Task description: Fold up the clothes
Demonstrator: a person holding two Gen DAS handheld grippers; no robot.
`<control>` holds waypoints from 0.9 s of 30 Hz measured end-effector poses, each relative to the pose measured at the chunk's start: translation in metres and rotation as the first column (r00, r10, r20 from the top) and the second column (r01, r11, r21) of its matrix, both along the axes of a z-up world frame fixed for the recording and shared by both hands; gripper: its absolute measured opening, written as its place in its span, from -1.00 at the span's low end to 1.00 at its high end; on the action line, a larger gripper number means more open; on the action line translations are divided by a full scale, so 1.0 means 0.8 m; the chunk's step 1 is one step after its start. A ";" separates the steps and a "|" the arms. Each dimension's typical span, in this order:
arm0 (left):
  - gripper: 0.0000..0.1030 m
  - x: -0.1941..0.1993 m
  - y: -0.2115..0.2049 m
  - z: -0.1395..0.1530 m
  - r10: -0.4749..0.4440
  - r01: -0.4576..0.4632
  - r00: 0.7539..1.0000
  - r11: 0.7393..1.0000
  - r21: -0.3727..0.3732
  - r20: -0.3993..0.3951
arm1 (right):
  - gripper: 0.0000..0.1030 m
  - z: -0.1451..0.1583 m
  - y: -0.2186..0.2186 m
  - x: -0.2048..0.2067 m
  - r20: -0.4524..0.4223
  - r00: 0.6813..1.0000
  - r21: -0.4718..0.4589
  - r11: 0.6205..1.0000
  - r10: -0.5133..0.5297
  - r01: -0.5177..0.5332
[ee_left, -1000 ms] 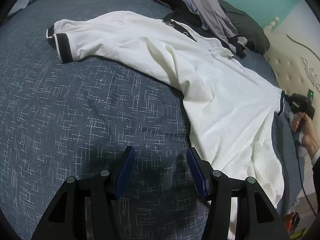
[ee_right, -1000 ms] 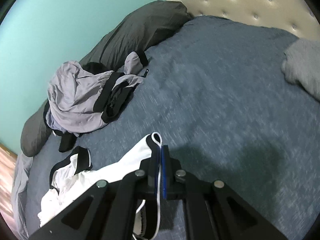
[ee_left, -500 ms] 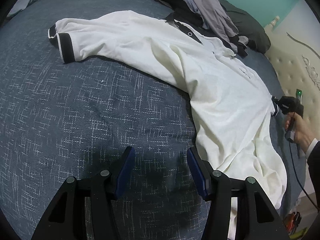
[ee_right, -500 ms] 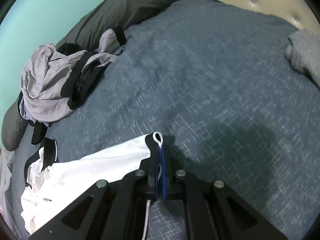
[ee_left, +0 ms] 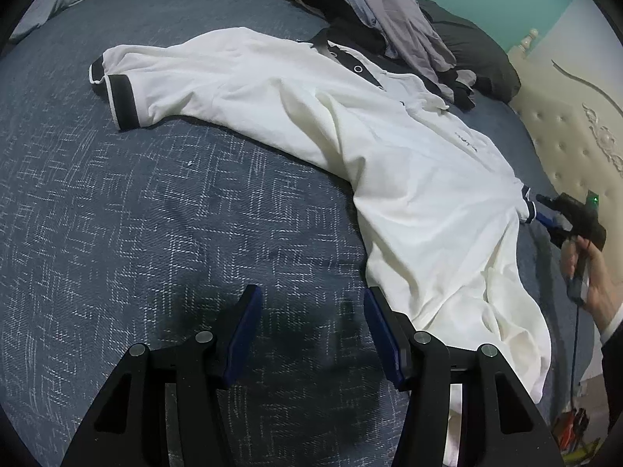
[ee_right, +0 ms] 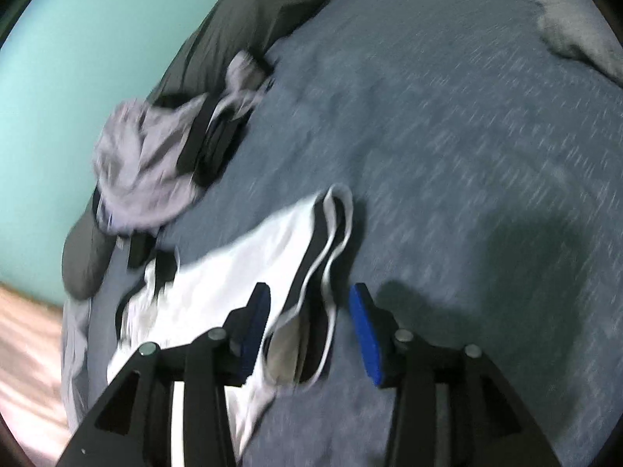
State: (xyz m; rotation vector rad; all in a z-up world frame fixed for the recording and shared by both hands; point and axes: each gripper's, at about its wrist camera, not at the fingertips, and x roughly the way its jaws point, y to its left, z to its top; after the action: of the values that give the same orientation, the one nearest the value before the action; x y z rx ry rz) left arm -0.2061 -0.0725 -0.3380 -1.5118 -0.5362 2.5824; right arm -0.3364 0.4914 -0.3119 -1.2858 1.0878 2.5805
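A white polo shirt (ee_left: 389,148) with black cuffs and a black collar lies spread across the blue bedspread (ee_left: 136,233). My left gripper (ee_left: 311,311) stands open over bare bedspread, just left of the shirt's lower hem. In the right wrist view my right gripper (ee_right: 309,311) is open, and the shirt's black-banded sleeve cuff (ee_right: 323,241) lies loose between and beyond its blue pads. The left wrist view also shows the right gripper (ee_left: 545,214) held in a hand at the far sleeve.
A heap of grey and black clothes (ee_left: 393,19) lies past the shirt's collar against dark pillows (ee_left: 479,50). A cream tufted headboard (ee_left: 576,148) stands at the right. A grey garment (ee_right: 580,31) lies at the bed's far corner.
My right gripper was shut on the sleeve cuff; it has opened and the cuff has dropped onto the bedspread. The shirt was pulled flatter and wider. My left gripper has not moved.
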 end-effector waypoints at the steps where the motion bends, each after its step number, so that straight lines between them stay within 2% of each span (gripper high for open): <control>1: 0.13 0.000 0.001 0.000 -0.002 0.002 1.000 1.000 -0.002 -0.001 | -0.15 -0.002 -0.008 0.002 0.006 1.000 -0.004 1.000 0.016 -0.016; 4: 0.13 -0.001 0.002 0.000 -0.002 0.002 1.000 1.000 -0.001 -0.001 | -0.16 -0.009 -0.025 0.006 0.041 0.999 0.019 0.999 0.036 -0.037; 5: 0.13 -0.001 0.001 0.001 0.000 0.000 1.000 1.000 0.000 -0.001 | -0.23 -0.012 -0.029 0.008 0.042 0.998 0.019 0.999 0.039 -0.039; 6: 0.13 -0.001 0.000 0.000 0.002 -0.002 1.000 1.000 0.000 -0.001 | -0.36 -0.014 -0.032 0.011 0.033 0.999 0.020 0.999 0.042 -0.043; 7: 0.13 -0.001 -0.002 0.000 0.005 -0.005 1.000 1.000 0.001 -0.001 | -0.64 -0.015 -0.035 0.012 0.038 0.998 0.037 0.998 0.047 -0.048; 11: 0.13 -0.002 -0.004 0.000 0.007 -0.007 1.000 1.000 0.007 0.002 | -0.96 -0.025 -0.037 0.020 0.069 0.997 0.072 0.996 0.039 -0.044; 14: 0.13 -0.002 -0.006 0.001 0.010 -0.010 1.000 1.000 0.013 -0.001 | -0.99 -0.032 -0.026 0.025 0.068 0.998 0.079 0.997 0.001 -0.006; 22: 0.13 -0.004 -0.006 0.003 0.014 -0.014 1.000 1.000 0.008 -0.010 | -0.94 -0.020 -0.031 0.056 0.009 1.000 0.043 0.999 0.003 -0.003; 27: 0.13 0.001 0.008 0.006 -0.020 0.020 1.000 1.000 -0.003 -0.023 | -0.93 -0.002 -0.077 0.097 -0.020 0.998 -0.002 0.999 0.053 -0.053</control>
State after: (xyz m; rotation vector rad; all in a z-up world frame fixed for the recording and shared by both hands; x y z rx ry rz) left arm -0.2055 -0.0663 -0.3332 -1.4794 -0.5123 2.5835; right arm -0.2587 0.4299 -0.3133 -1.3096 1.0749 2.6363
